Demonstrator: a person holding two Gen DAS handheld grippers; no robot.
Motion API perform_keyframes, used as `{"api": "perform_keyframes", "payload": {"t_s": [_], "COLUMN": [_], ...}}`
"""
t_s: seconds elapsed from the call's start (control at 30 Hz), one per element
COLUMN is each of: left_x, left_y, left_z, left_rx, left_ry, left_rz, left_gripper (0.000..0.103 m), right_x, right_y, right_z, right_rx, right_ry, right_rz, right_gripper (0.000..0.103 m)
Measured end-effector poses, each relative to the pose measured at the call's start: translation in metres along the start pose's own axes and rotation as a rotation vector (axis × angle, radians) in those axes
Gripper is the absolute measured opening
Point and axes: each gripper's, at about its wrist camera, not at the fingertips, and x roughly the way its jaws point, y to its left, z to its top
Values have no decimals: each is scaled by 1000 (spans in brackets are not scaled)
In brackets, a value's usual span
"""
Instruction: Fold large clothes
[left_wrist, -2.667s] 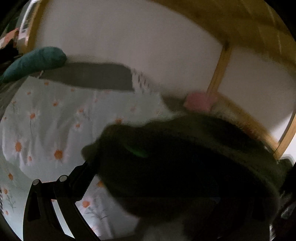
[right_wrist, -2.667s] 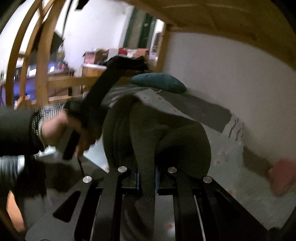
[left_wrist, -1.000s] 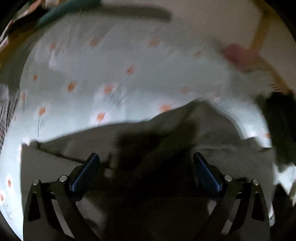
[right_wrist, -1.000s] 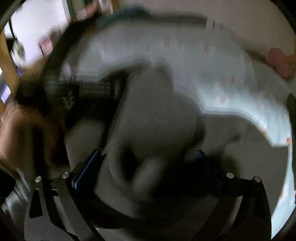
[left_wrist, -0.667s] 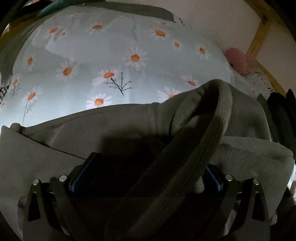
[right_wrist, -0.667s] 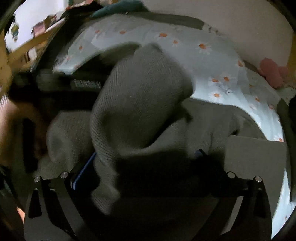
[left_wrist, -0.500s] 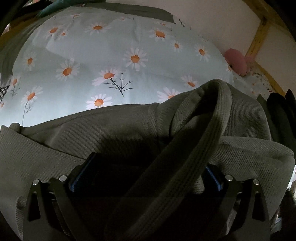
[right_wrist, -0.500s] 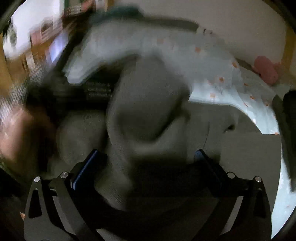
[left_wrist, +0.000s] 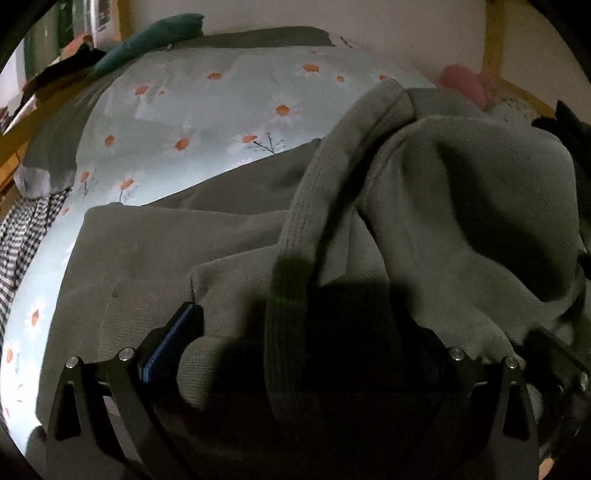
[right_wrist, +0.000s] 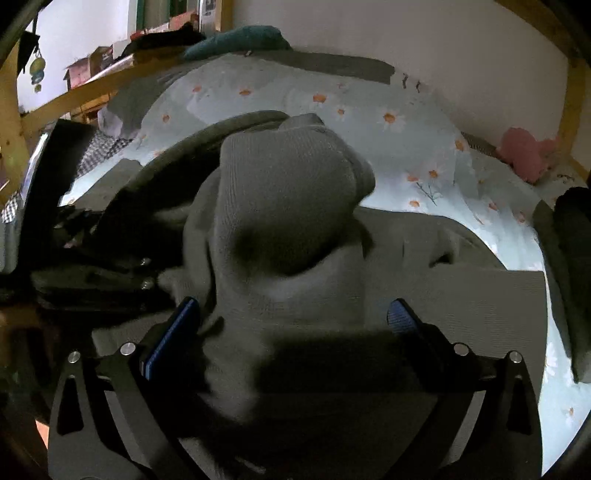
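left wrist: left gripper (left_wrist: 301, 332) spread wide, gripping nothing; sweater (left_wrist: 461, 206) heaped between the fingers on the bed (left_wrist: 207, 110), right finger buried, maybe touching | right wrist: right gripper (right_wrist: 291, 314) wide open, sweater (right_wrist: 288, 206) bunched between, fingertips partly covered

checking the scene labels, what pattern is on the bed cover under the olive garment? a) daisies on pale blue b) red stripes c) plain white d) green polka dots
a: the bed cover beyond the olive garment is pale blue, printed with white daisies that have orange centres; the right wrist view shows the same print.
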Motion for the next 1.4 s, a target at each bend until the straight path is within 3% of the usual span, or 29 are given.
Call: {"api": "perform_keyframes", "payload": {"t_s": [0.03, 0.2, 0.3, 0.43, 0.77, 1.4], "left_x": [0, 1, -10, -49, -143, -205], "left_y": [0, 0, -1, -5, -19, -27], "left_z": [-1, -1, 3, -6, -68, -191], "left_rx": [-3, 5, 4, -6, 9, 15], "left_ry": [-2, -5, 17, -20, -102, 4], "left_rz": [-1, -1, -7, -12, -50, -38], "left_gripper": [98, 98, 98, 98, 98, 98], "right_x": [10, 25, 10, -32, -114, -185], "right_y": [1, -4, -2, -8, -3, 17], "right_z": [-4, -6, 3, -2, -44, -153], "right_rx": [-16, 23, 32, 76, 98, 117], "right_ry": [35, 22, 37, -11, -76, -9], "right_rz": [-14, -5, -8, 21, 30, 23], "right_gripper": [100, 100, 100, 100, 100, 100]}}
